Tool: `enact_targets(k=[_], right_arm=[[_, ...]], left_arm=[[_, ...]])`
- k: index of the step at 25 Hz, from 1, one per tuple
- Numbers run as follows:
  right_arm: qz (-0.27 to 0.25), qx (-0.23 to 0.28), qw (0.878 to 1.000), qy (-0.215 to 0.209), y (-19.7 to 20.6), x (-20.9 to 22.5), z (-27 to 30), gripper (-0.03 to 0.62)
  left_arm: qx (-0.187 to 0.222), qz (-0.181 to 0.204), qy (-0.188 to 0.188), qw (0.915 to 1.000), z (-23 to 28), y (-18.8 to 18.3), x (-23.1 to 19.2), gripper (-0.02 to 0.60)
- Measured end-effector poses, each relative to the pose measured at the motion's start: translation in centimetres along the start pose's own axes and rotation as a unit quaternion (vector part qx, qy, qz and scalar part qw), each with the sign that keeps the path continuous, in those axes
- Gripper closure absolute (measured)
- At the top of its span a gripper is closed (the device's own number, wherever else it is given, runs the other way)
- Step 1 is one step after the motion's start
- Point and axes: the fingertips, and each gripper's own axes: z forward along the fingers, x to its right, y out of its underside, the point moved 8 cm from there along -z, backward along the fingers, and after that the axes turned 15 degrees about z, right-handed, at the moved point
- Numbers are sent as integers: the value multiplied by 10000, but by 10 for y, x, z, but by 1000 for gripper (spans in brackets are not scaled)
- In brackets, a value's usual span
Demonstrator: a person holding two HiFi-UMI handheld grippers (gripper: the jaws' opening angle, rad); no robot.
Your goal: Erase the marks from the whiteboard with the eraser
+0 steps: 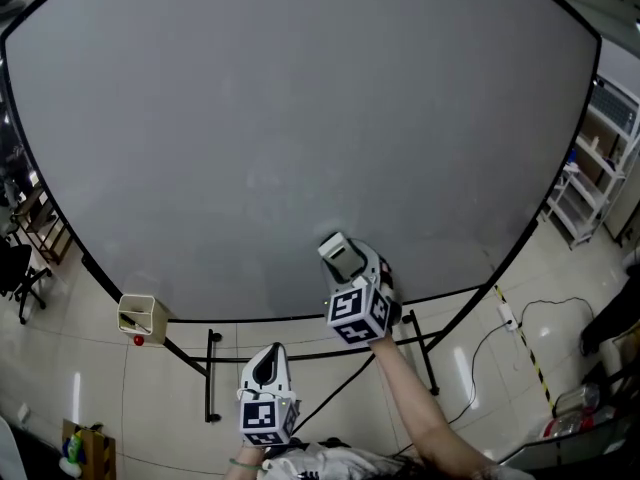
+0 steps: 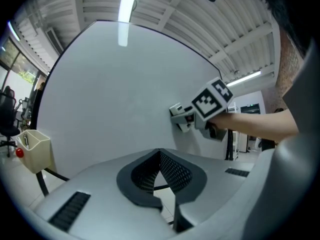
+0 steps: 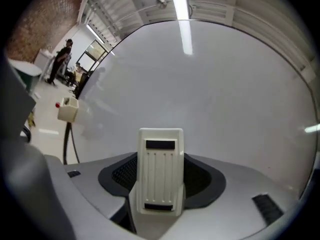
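Hiding its underside, eraser (image 3: 160,176) perhaps touching whiteboard (image 3: 210,94)

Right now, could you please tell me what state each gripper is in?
Left gripper: shut, holding nothing.
Right gripper: shut on the eraser.

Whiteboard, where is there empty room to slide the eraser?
The whiteboard is bare nearly everywhere: the wide stretch above the eraser up to the top edge, and left toward the little box. Only the bottom edge is crowded, where the right claw holds the eraser.
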Motion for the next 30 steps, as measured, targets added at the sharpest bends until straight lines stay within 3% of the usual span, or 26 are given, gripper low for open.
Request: enact_targets(k=[2, 6, 8, 10, 13, 15, 18, 21, 24, 28, 30], right_arm=[[297, 52, 9995, -18, -26, 21, -9, 326], [356, 1108, 9866, 1146, -117, 107, -55, 326], [605, 1487, 9790, 1256, -166, 150, -75, 324], [642, 1397, 9812, 1166, -196, 163, -80, 326], [424, 1046, 9863, 1199, -188, 140, -70, 326], [306, 757, 9904, 1112, -146, 109, -55, 324], [-308, 125, 9941, 1029, -61, 57, -26, 324], [-501, -43, 9949, 870, -31, 42, -18, 324], [-391, 157, 9954, 864, -70, 65, -28, 326], [-114, 922, 9886, 1188, -177, 122, -62, 326], [36, 952, 9884, 1187, -216, 141, -75, 326]], left_arm=[[-25, -92, 4, 10000, 0, 3, -5, 580], [6, -186, 87, 9998, 2, 4, -5, 580], [-11, -217, 133, 9997, 5, 5, -6, 580], [-13, -241, 157, 9996, 9, 6, -8, 580], [62, -270, 157, 9995, 15, 3, -9, 580], [101, -280, 160, 9994, 16, 1, -9, 580], [78, -276, 170, 9994, 15, 2, -8, 580], [38, -307, 131, 9994, 12, 4, -8, 580], [-1, -345, 52, 9994, 8, 6, -11, 580], [-32, -426, -12, 9991, 4, 8, -11, 580], [-33, -443, -34, 9990, 1, 9, -10, 580]])
